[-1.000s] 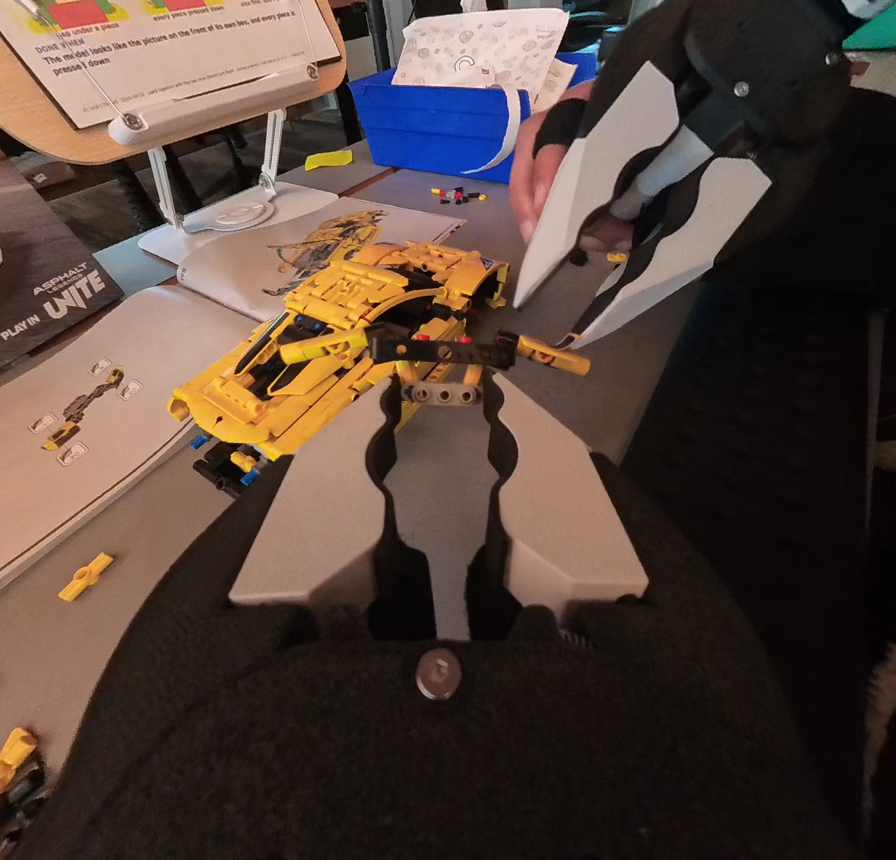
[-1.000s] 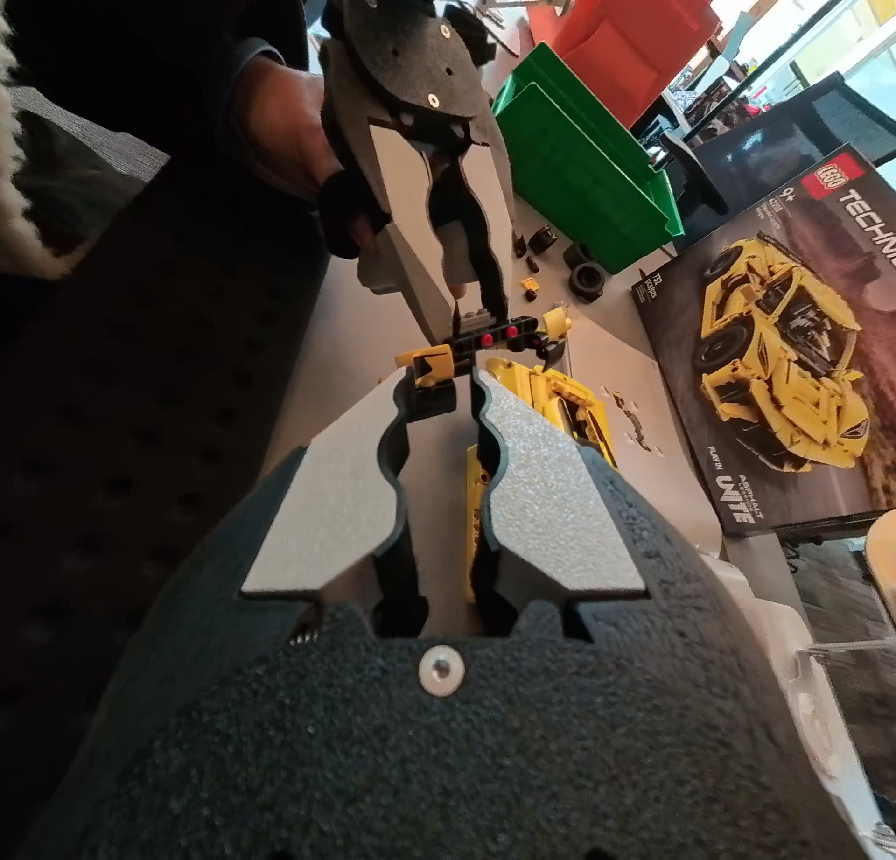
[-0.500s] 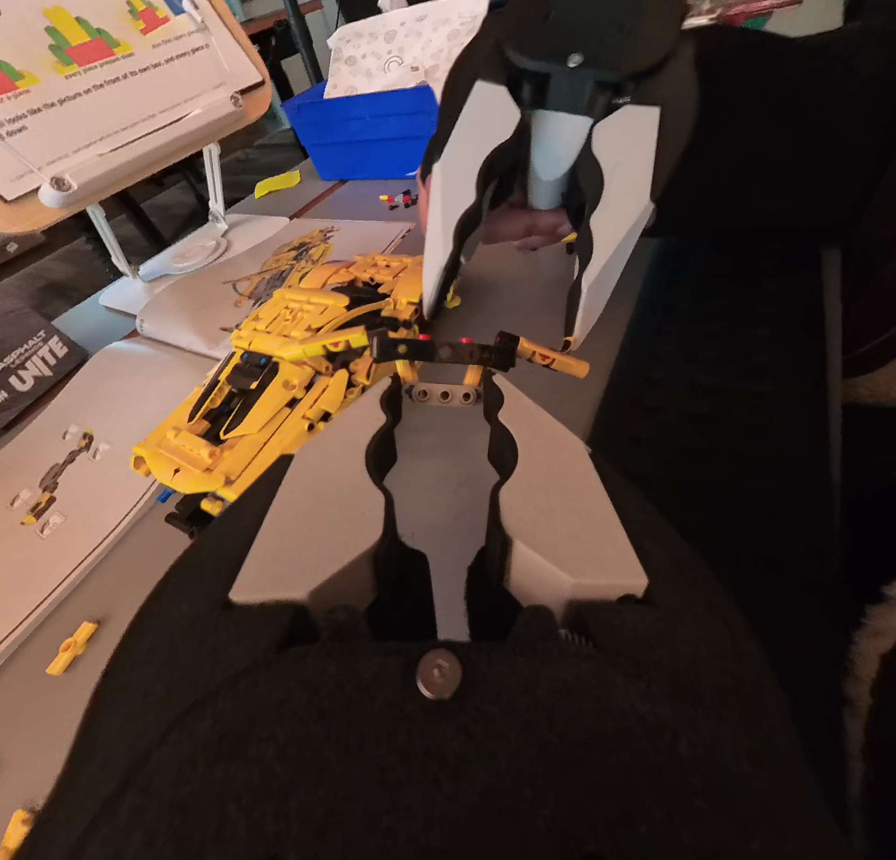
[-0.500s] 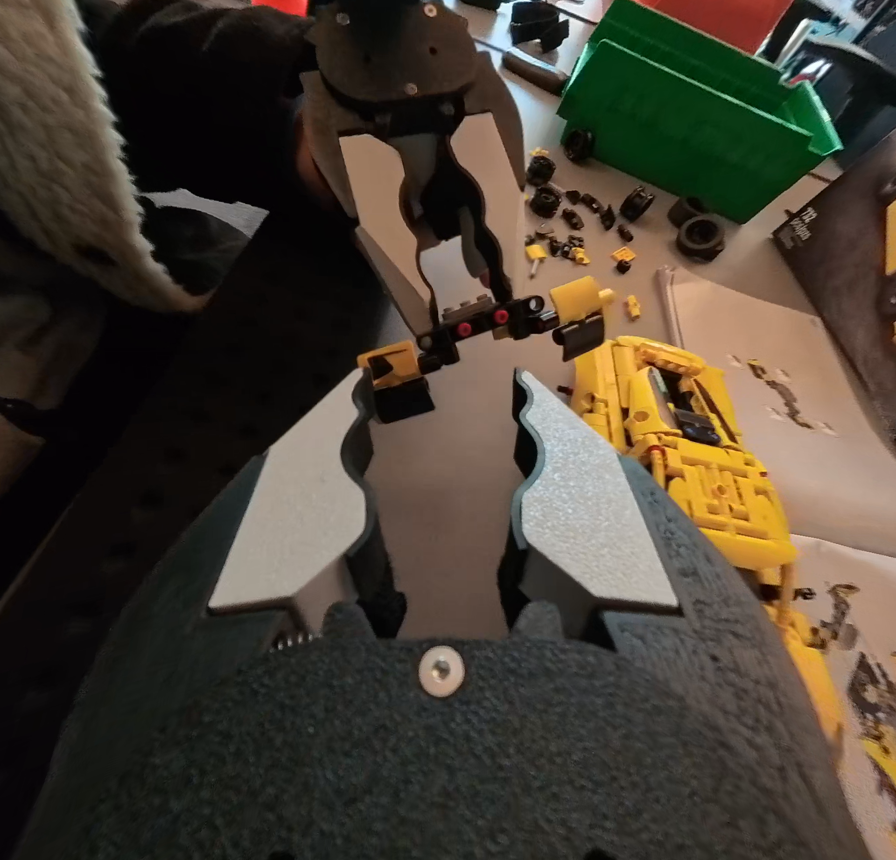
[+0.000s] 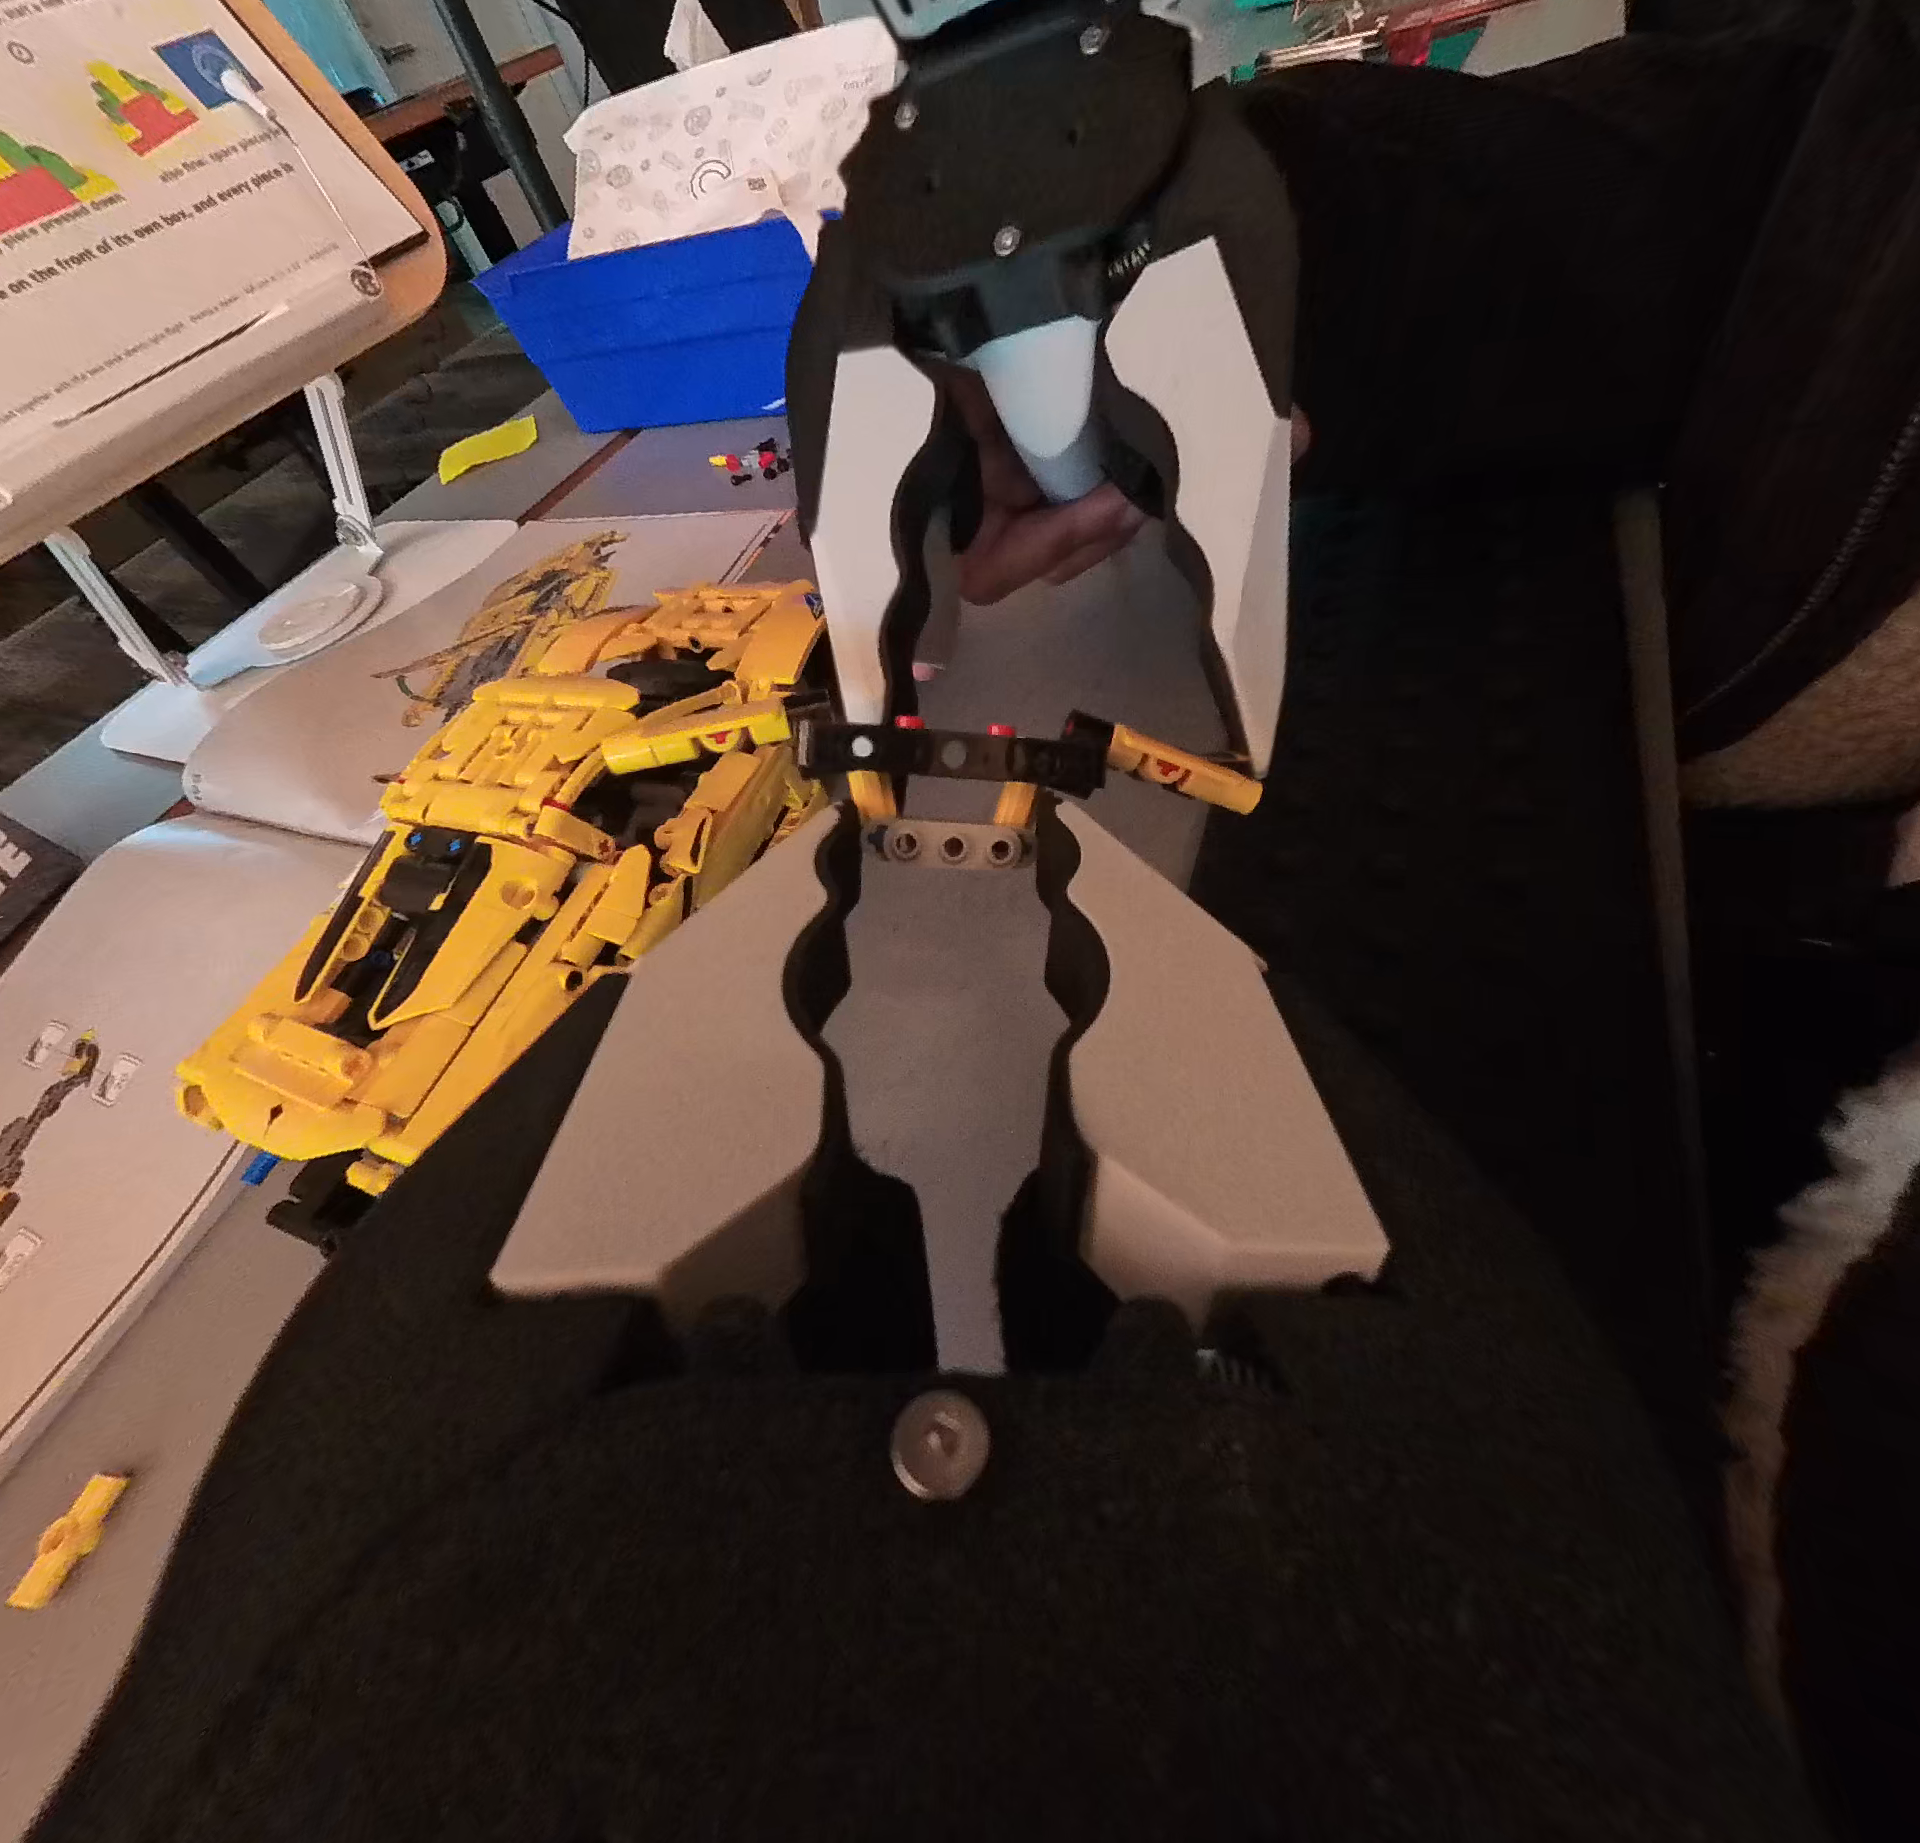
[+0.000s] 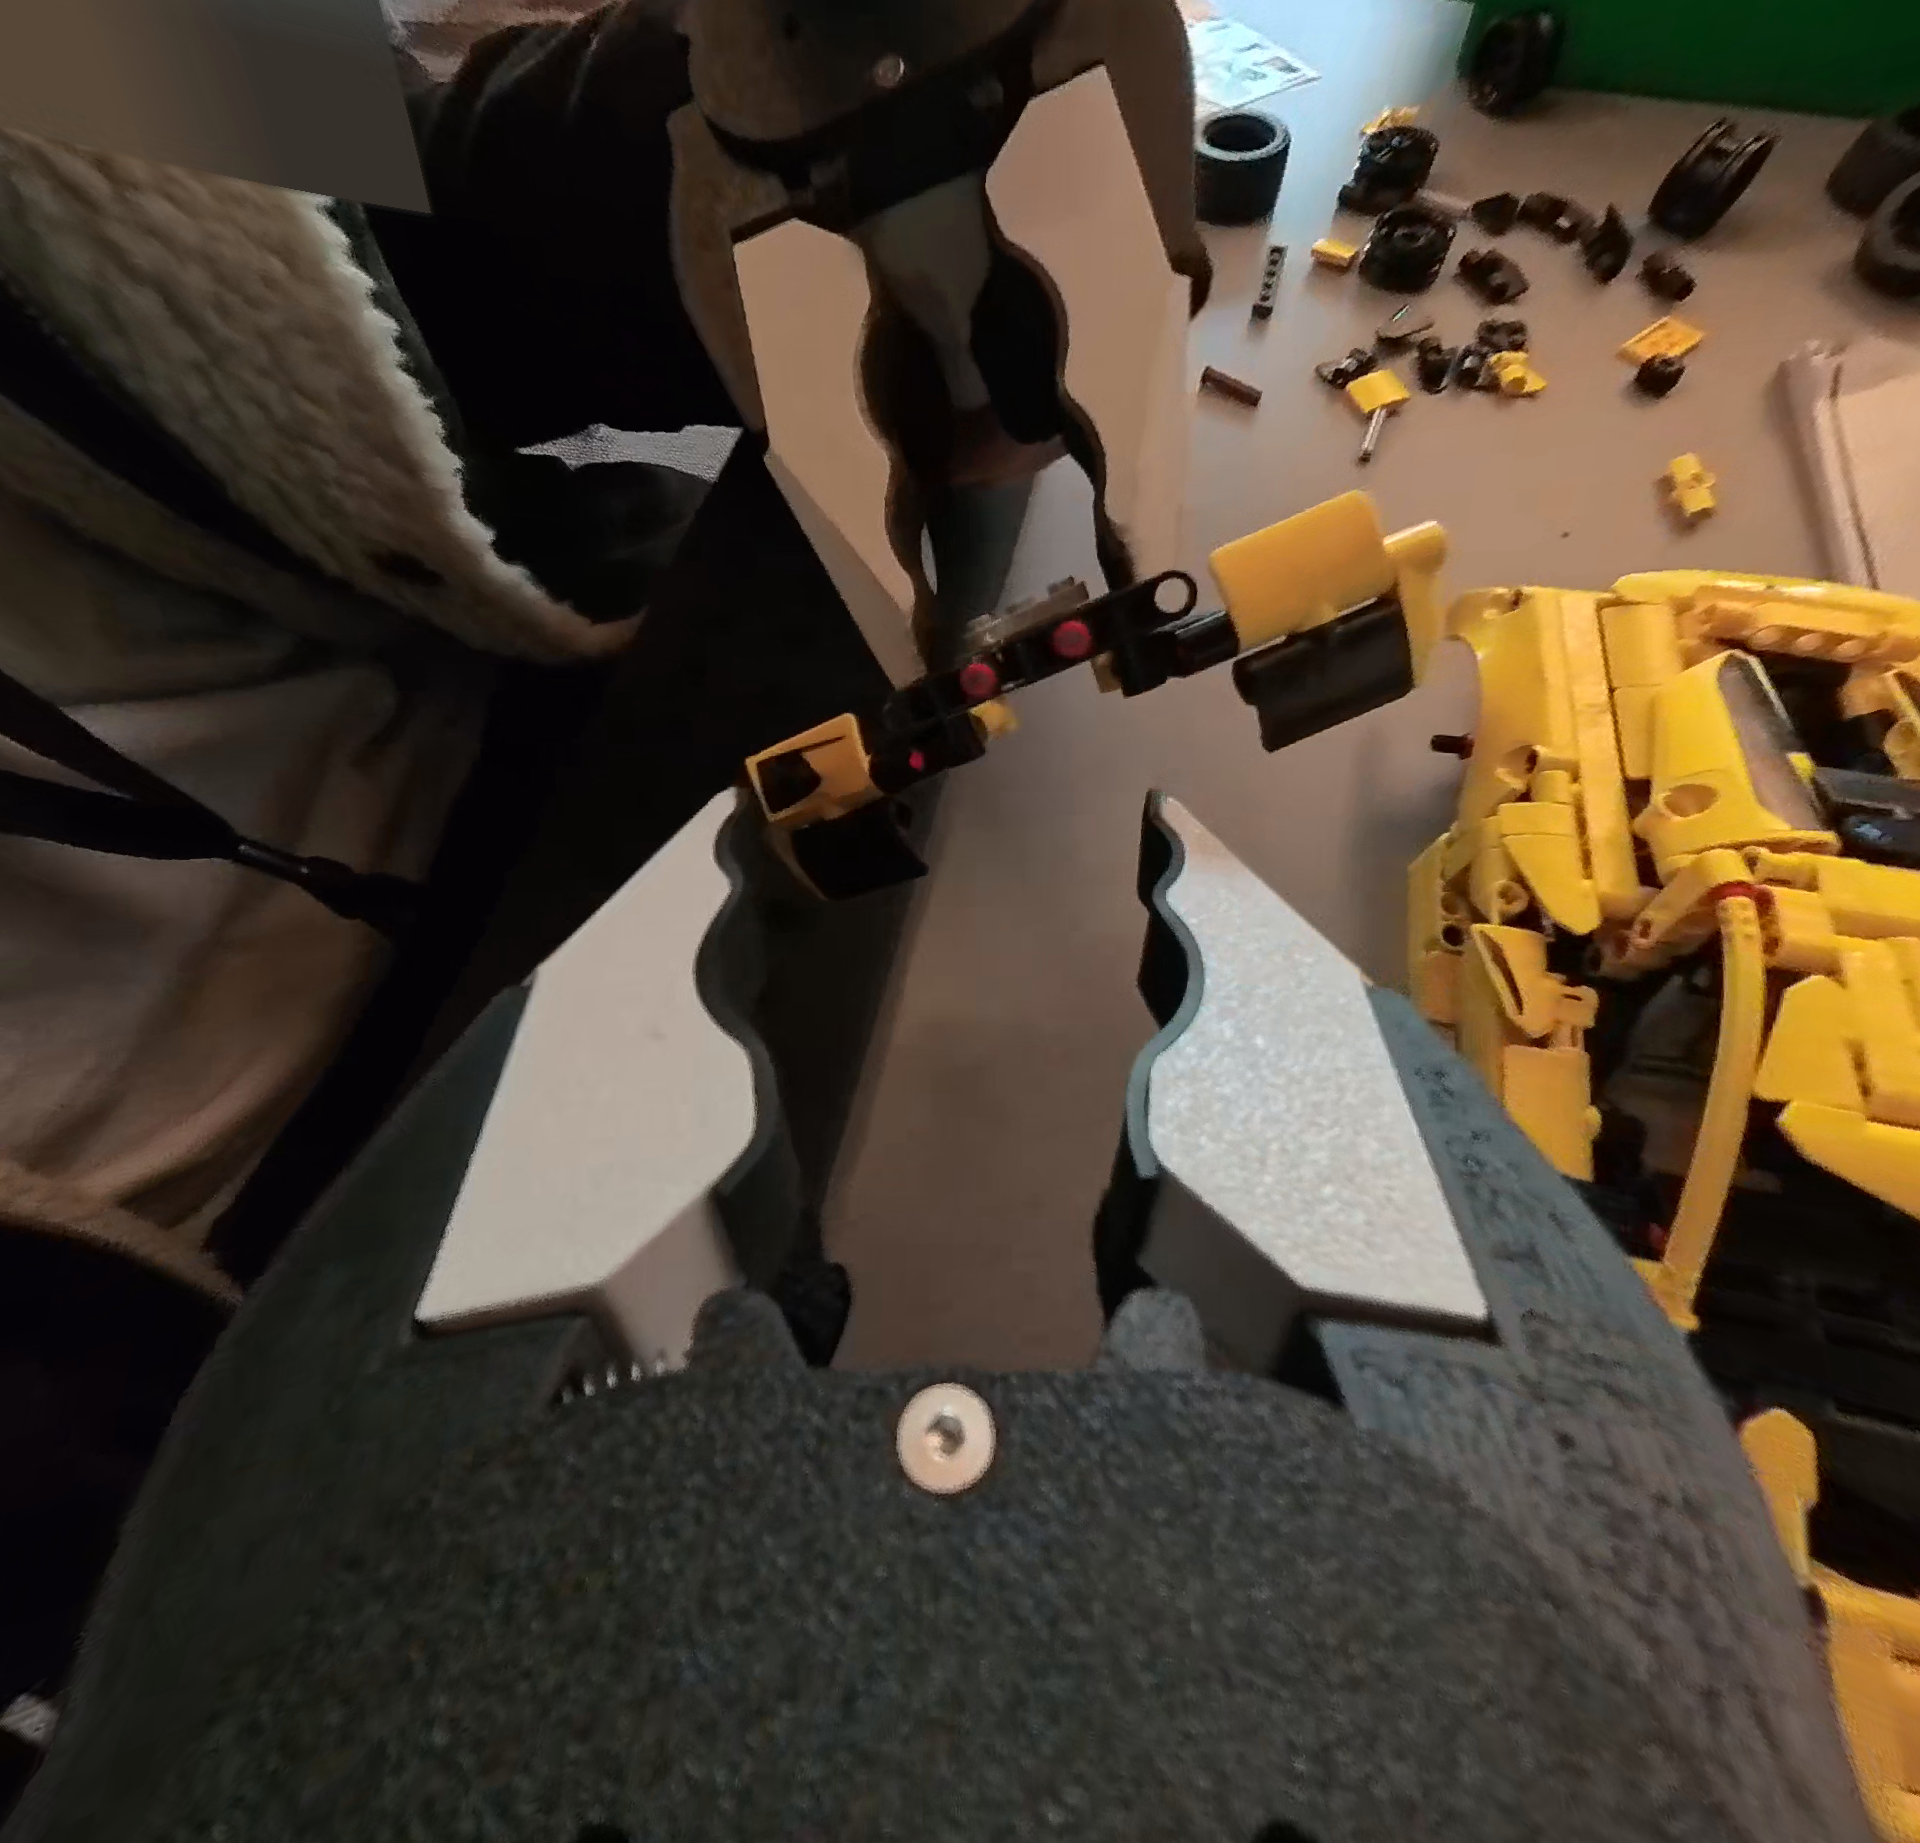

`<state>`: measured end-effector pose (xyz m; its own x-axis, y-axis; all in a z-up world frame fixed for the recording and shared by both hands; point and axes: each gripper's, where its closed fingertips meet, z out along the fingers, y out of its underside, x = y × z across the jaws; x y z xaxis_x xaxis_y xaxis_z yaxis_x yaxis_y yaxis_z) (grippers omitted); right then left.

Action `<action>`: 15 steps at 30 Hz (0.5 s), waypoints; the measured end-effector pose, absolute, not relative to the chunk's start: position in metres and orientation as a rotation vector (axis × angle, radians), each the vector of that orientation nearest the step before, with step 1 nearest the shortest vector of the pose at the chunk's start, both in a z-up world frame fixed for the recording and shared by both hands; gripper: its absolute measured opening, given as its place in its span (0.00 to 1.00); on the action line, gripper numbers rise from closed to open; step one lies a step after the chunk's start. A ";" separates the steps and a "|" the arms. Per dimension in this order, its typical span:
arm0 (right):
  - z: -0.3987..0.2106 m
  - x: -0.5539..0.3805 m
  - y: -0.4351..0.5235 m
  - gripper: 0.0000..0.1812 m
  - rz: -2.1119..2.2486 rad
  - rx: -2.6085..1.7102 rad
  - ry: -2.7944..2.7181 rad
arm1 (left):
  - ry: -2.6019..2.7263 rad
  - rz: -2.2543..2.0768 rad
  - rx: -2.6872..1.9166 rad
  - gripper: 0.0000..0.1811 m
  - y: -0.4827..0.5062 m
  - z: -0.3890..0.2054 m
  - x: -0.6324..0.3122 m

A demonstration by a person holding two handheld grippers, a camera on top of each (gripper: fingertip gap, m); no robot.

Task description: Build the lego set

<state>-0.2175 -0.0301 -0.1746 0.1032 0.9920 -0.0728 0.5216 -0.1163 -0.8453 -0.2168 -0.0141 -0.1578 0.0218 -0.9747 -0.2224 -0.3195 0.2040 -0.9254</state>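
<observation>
My left gripper (image 5: 948,837) is shut on the grey beam of a small sub-assembly (image 5: 956,754): a black beam with red pins and a yellow panel at each end. I hold it in the air beside the yellow lego car (image 5: 499,910). My right gripper (image 5: 1060,739) faces it from the far side, open, its fingertips just above the two ends of the black beam. In the right wrist view, the right gripper (image 6: 940,806) is open and empty just below the sub-assembly (image 6: 1039,650). The left gripper (image 6: 1023,604) holds the sub-assembly from above, and the car (image 6: 1662,858) lies to the right.
An instruction stand (image 5: 156,214), a blue bin (image 5: 655,328) and an open booklet (image 5: 94,962) surround the car. A loose yellow piece (image 5: 68,1539) lies near the table's front. Several loose black and yellow parts (image 6: 1455,266), tyres (image 6: 1242,162) and a green bin (image 6: 1683,17) lie beyond. The grippers are tip to tip, or close to it. From either gripper's tips it is about 25 cm to the loose yellow piece (image 5: 68,1539). Look for it in the right wrist view (image 6: 1688,475) too.
My right gripper has opened wide, come off the sub-assembly's yellow end, and swung round to face the left gripper head-on. The left gripper keeps its hold.
</observation>
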 end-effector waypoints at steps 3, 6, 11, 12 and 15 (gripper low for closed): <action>-0.175 -0.218 -0.030 0.40 0.910 -1.725 -1.491 | 1.488 -0.833 -1.294 0.18 -0.014 -0.158 -0.217; -0.177 -0.218 -0.030 0.40 0.903 -1.727 -1.493 | 1.487 -0.831 -1.302 0.18 -0.014 -0.158 -0.217; -0.177 -0.219 -0.028 0.40 0.891 -1.726 -1.482 | 1.474 -0.850 -1.334 0.18 -0.011 -0.159 -0.217; -0.176 -0.219 -0.028 0.39 0.900 -1.725 -1.476 | 1.468 -0.855 -1.333 0.18 -0.010 -0.158 -0.218; -0.174 -0.219 -0.029 0.41 0.929 -1.730 -1.464 | 1.467 -0.863 -1.310 0.18 -0.013 -0.155 -0.218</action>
<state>-0.2194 -0.0291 -0.1739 0.1130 0.9893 -0.0922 0.5051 -0.1372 -0.8521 -0.2176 -0.0128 -0.1551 0.0295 -0.9807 -0.1933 -0.3069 0.1751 -0.9355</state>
